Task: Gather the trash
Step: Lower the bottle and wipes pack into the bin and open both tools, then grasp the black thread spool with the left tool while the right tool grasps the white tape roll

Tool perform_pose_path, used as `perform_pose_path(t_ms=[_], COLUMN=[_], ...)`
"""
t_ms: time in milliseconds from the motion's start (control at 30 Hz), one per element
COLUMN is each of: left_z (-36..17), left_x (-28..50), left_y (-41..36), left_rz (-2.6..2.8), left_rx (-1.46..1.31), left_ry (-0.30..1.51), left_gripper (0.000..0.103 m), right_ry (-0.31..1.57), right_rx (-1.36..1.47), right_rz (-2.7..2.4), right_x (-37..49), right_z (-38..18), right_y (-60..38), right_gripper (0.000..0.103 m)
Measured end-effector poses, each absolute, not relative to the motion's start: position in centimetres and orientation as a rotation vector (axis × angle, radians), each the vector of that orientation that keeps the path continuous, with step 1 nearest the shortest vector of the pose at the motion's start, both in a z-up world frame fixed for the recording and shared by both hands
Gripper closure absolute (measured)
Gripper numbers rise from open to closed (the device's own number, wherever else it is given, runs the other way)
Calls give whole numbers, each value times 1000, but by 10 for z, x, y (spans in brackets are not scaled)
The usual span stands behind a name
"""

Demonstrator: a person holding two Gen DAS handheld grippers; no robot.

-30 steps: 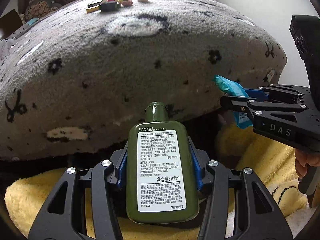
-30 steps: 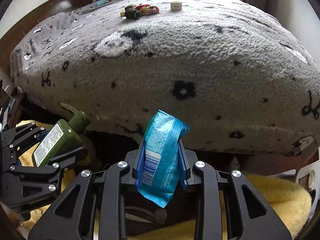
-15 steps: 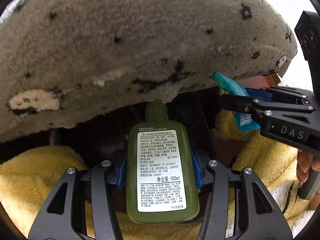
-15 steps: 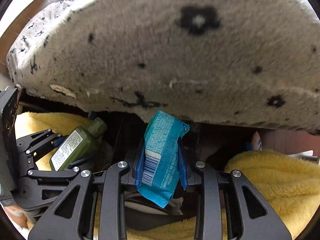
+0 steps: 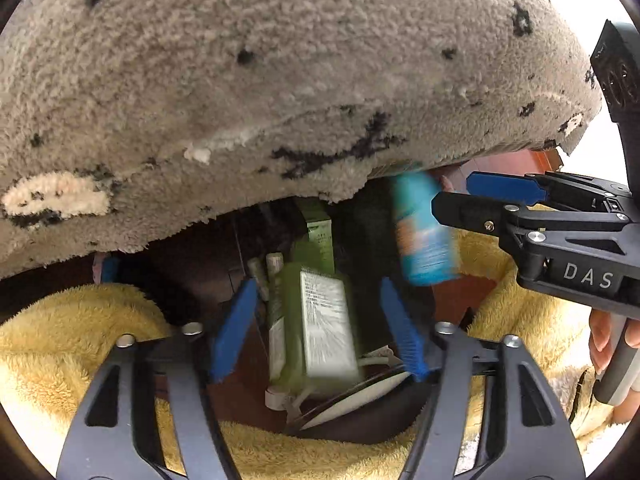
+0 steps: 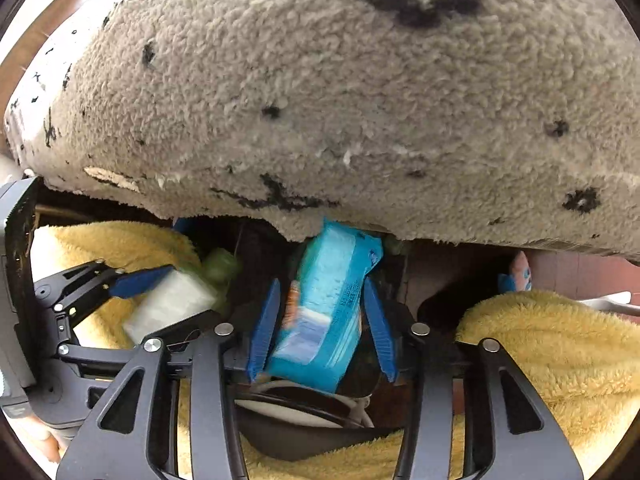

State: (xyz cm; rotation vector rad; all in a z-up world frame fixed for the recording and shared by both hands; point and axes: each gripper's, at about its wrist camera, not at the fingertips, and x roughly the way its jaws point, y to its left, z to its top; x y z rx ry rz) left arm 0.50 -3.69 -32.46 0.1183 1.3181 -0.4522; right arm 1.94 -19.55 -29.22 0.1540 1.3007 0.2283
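Green lotion bottle (image 5: 316, 316): a flat olive-green body with a white printed label, motion-blurred. Its long axis runs near to far, with the neck pointing away from you toward the dark gap under the grey fleece blanket (image 5: 280, 80). It lies between the blue pads of your left claw (image 5: 316, 328), which stand spread wider than the bottle, clear of both its sides; the claw grips nothing.

Blue snack wrapper (image 6: 328, 308): a crinkled cyan packet with white and orange print, also blurred. Its long axis runs near to far, leaning slightly right at the far end, where its top edge meets the blanket's hem. Your right claw (image 6: 320, 328) has its pads parted with a visible gap on each side of the packet, so it too holds nothing. In the left wrist view the wrapper (image 5: 424, 232) appears just left of the right claw's tips (image 5: 456, 196).

Below both items sits a dark opening with a white rim (image 5: 352, 396), ringed by a yellow fleece throw (image 6: 552, 352).
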Motion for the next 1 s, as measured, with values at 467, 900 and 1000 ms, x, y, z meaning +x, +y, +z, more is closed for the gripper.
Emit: perform_pose_path(t_ms=[467, 900, 1000], left_z=[-252, -171, -164], left_x=[7, 35, 48], left_y=[-22, 3, 5], left_rz=[-383, -310, -285], left_rx=[141, 137, 143], left_ry=[1150, 945, 914], left_gripper=[8, 8, 8], right_ry=[1141, 957, 927], right_rx=[120, 76, 55], right_rz=[125, 64, 63], right_x=[20, 37, 46], right_z=[-228, -159, -150], right_y=[-223, -245, -241], right_gripper=[15, 15, 15])
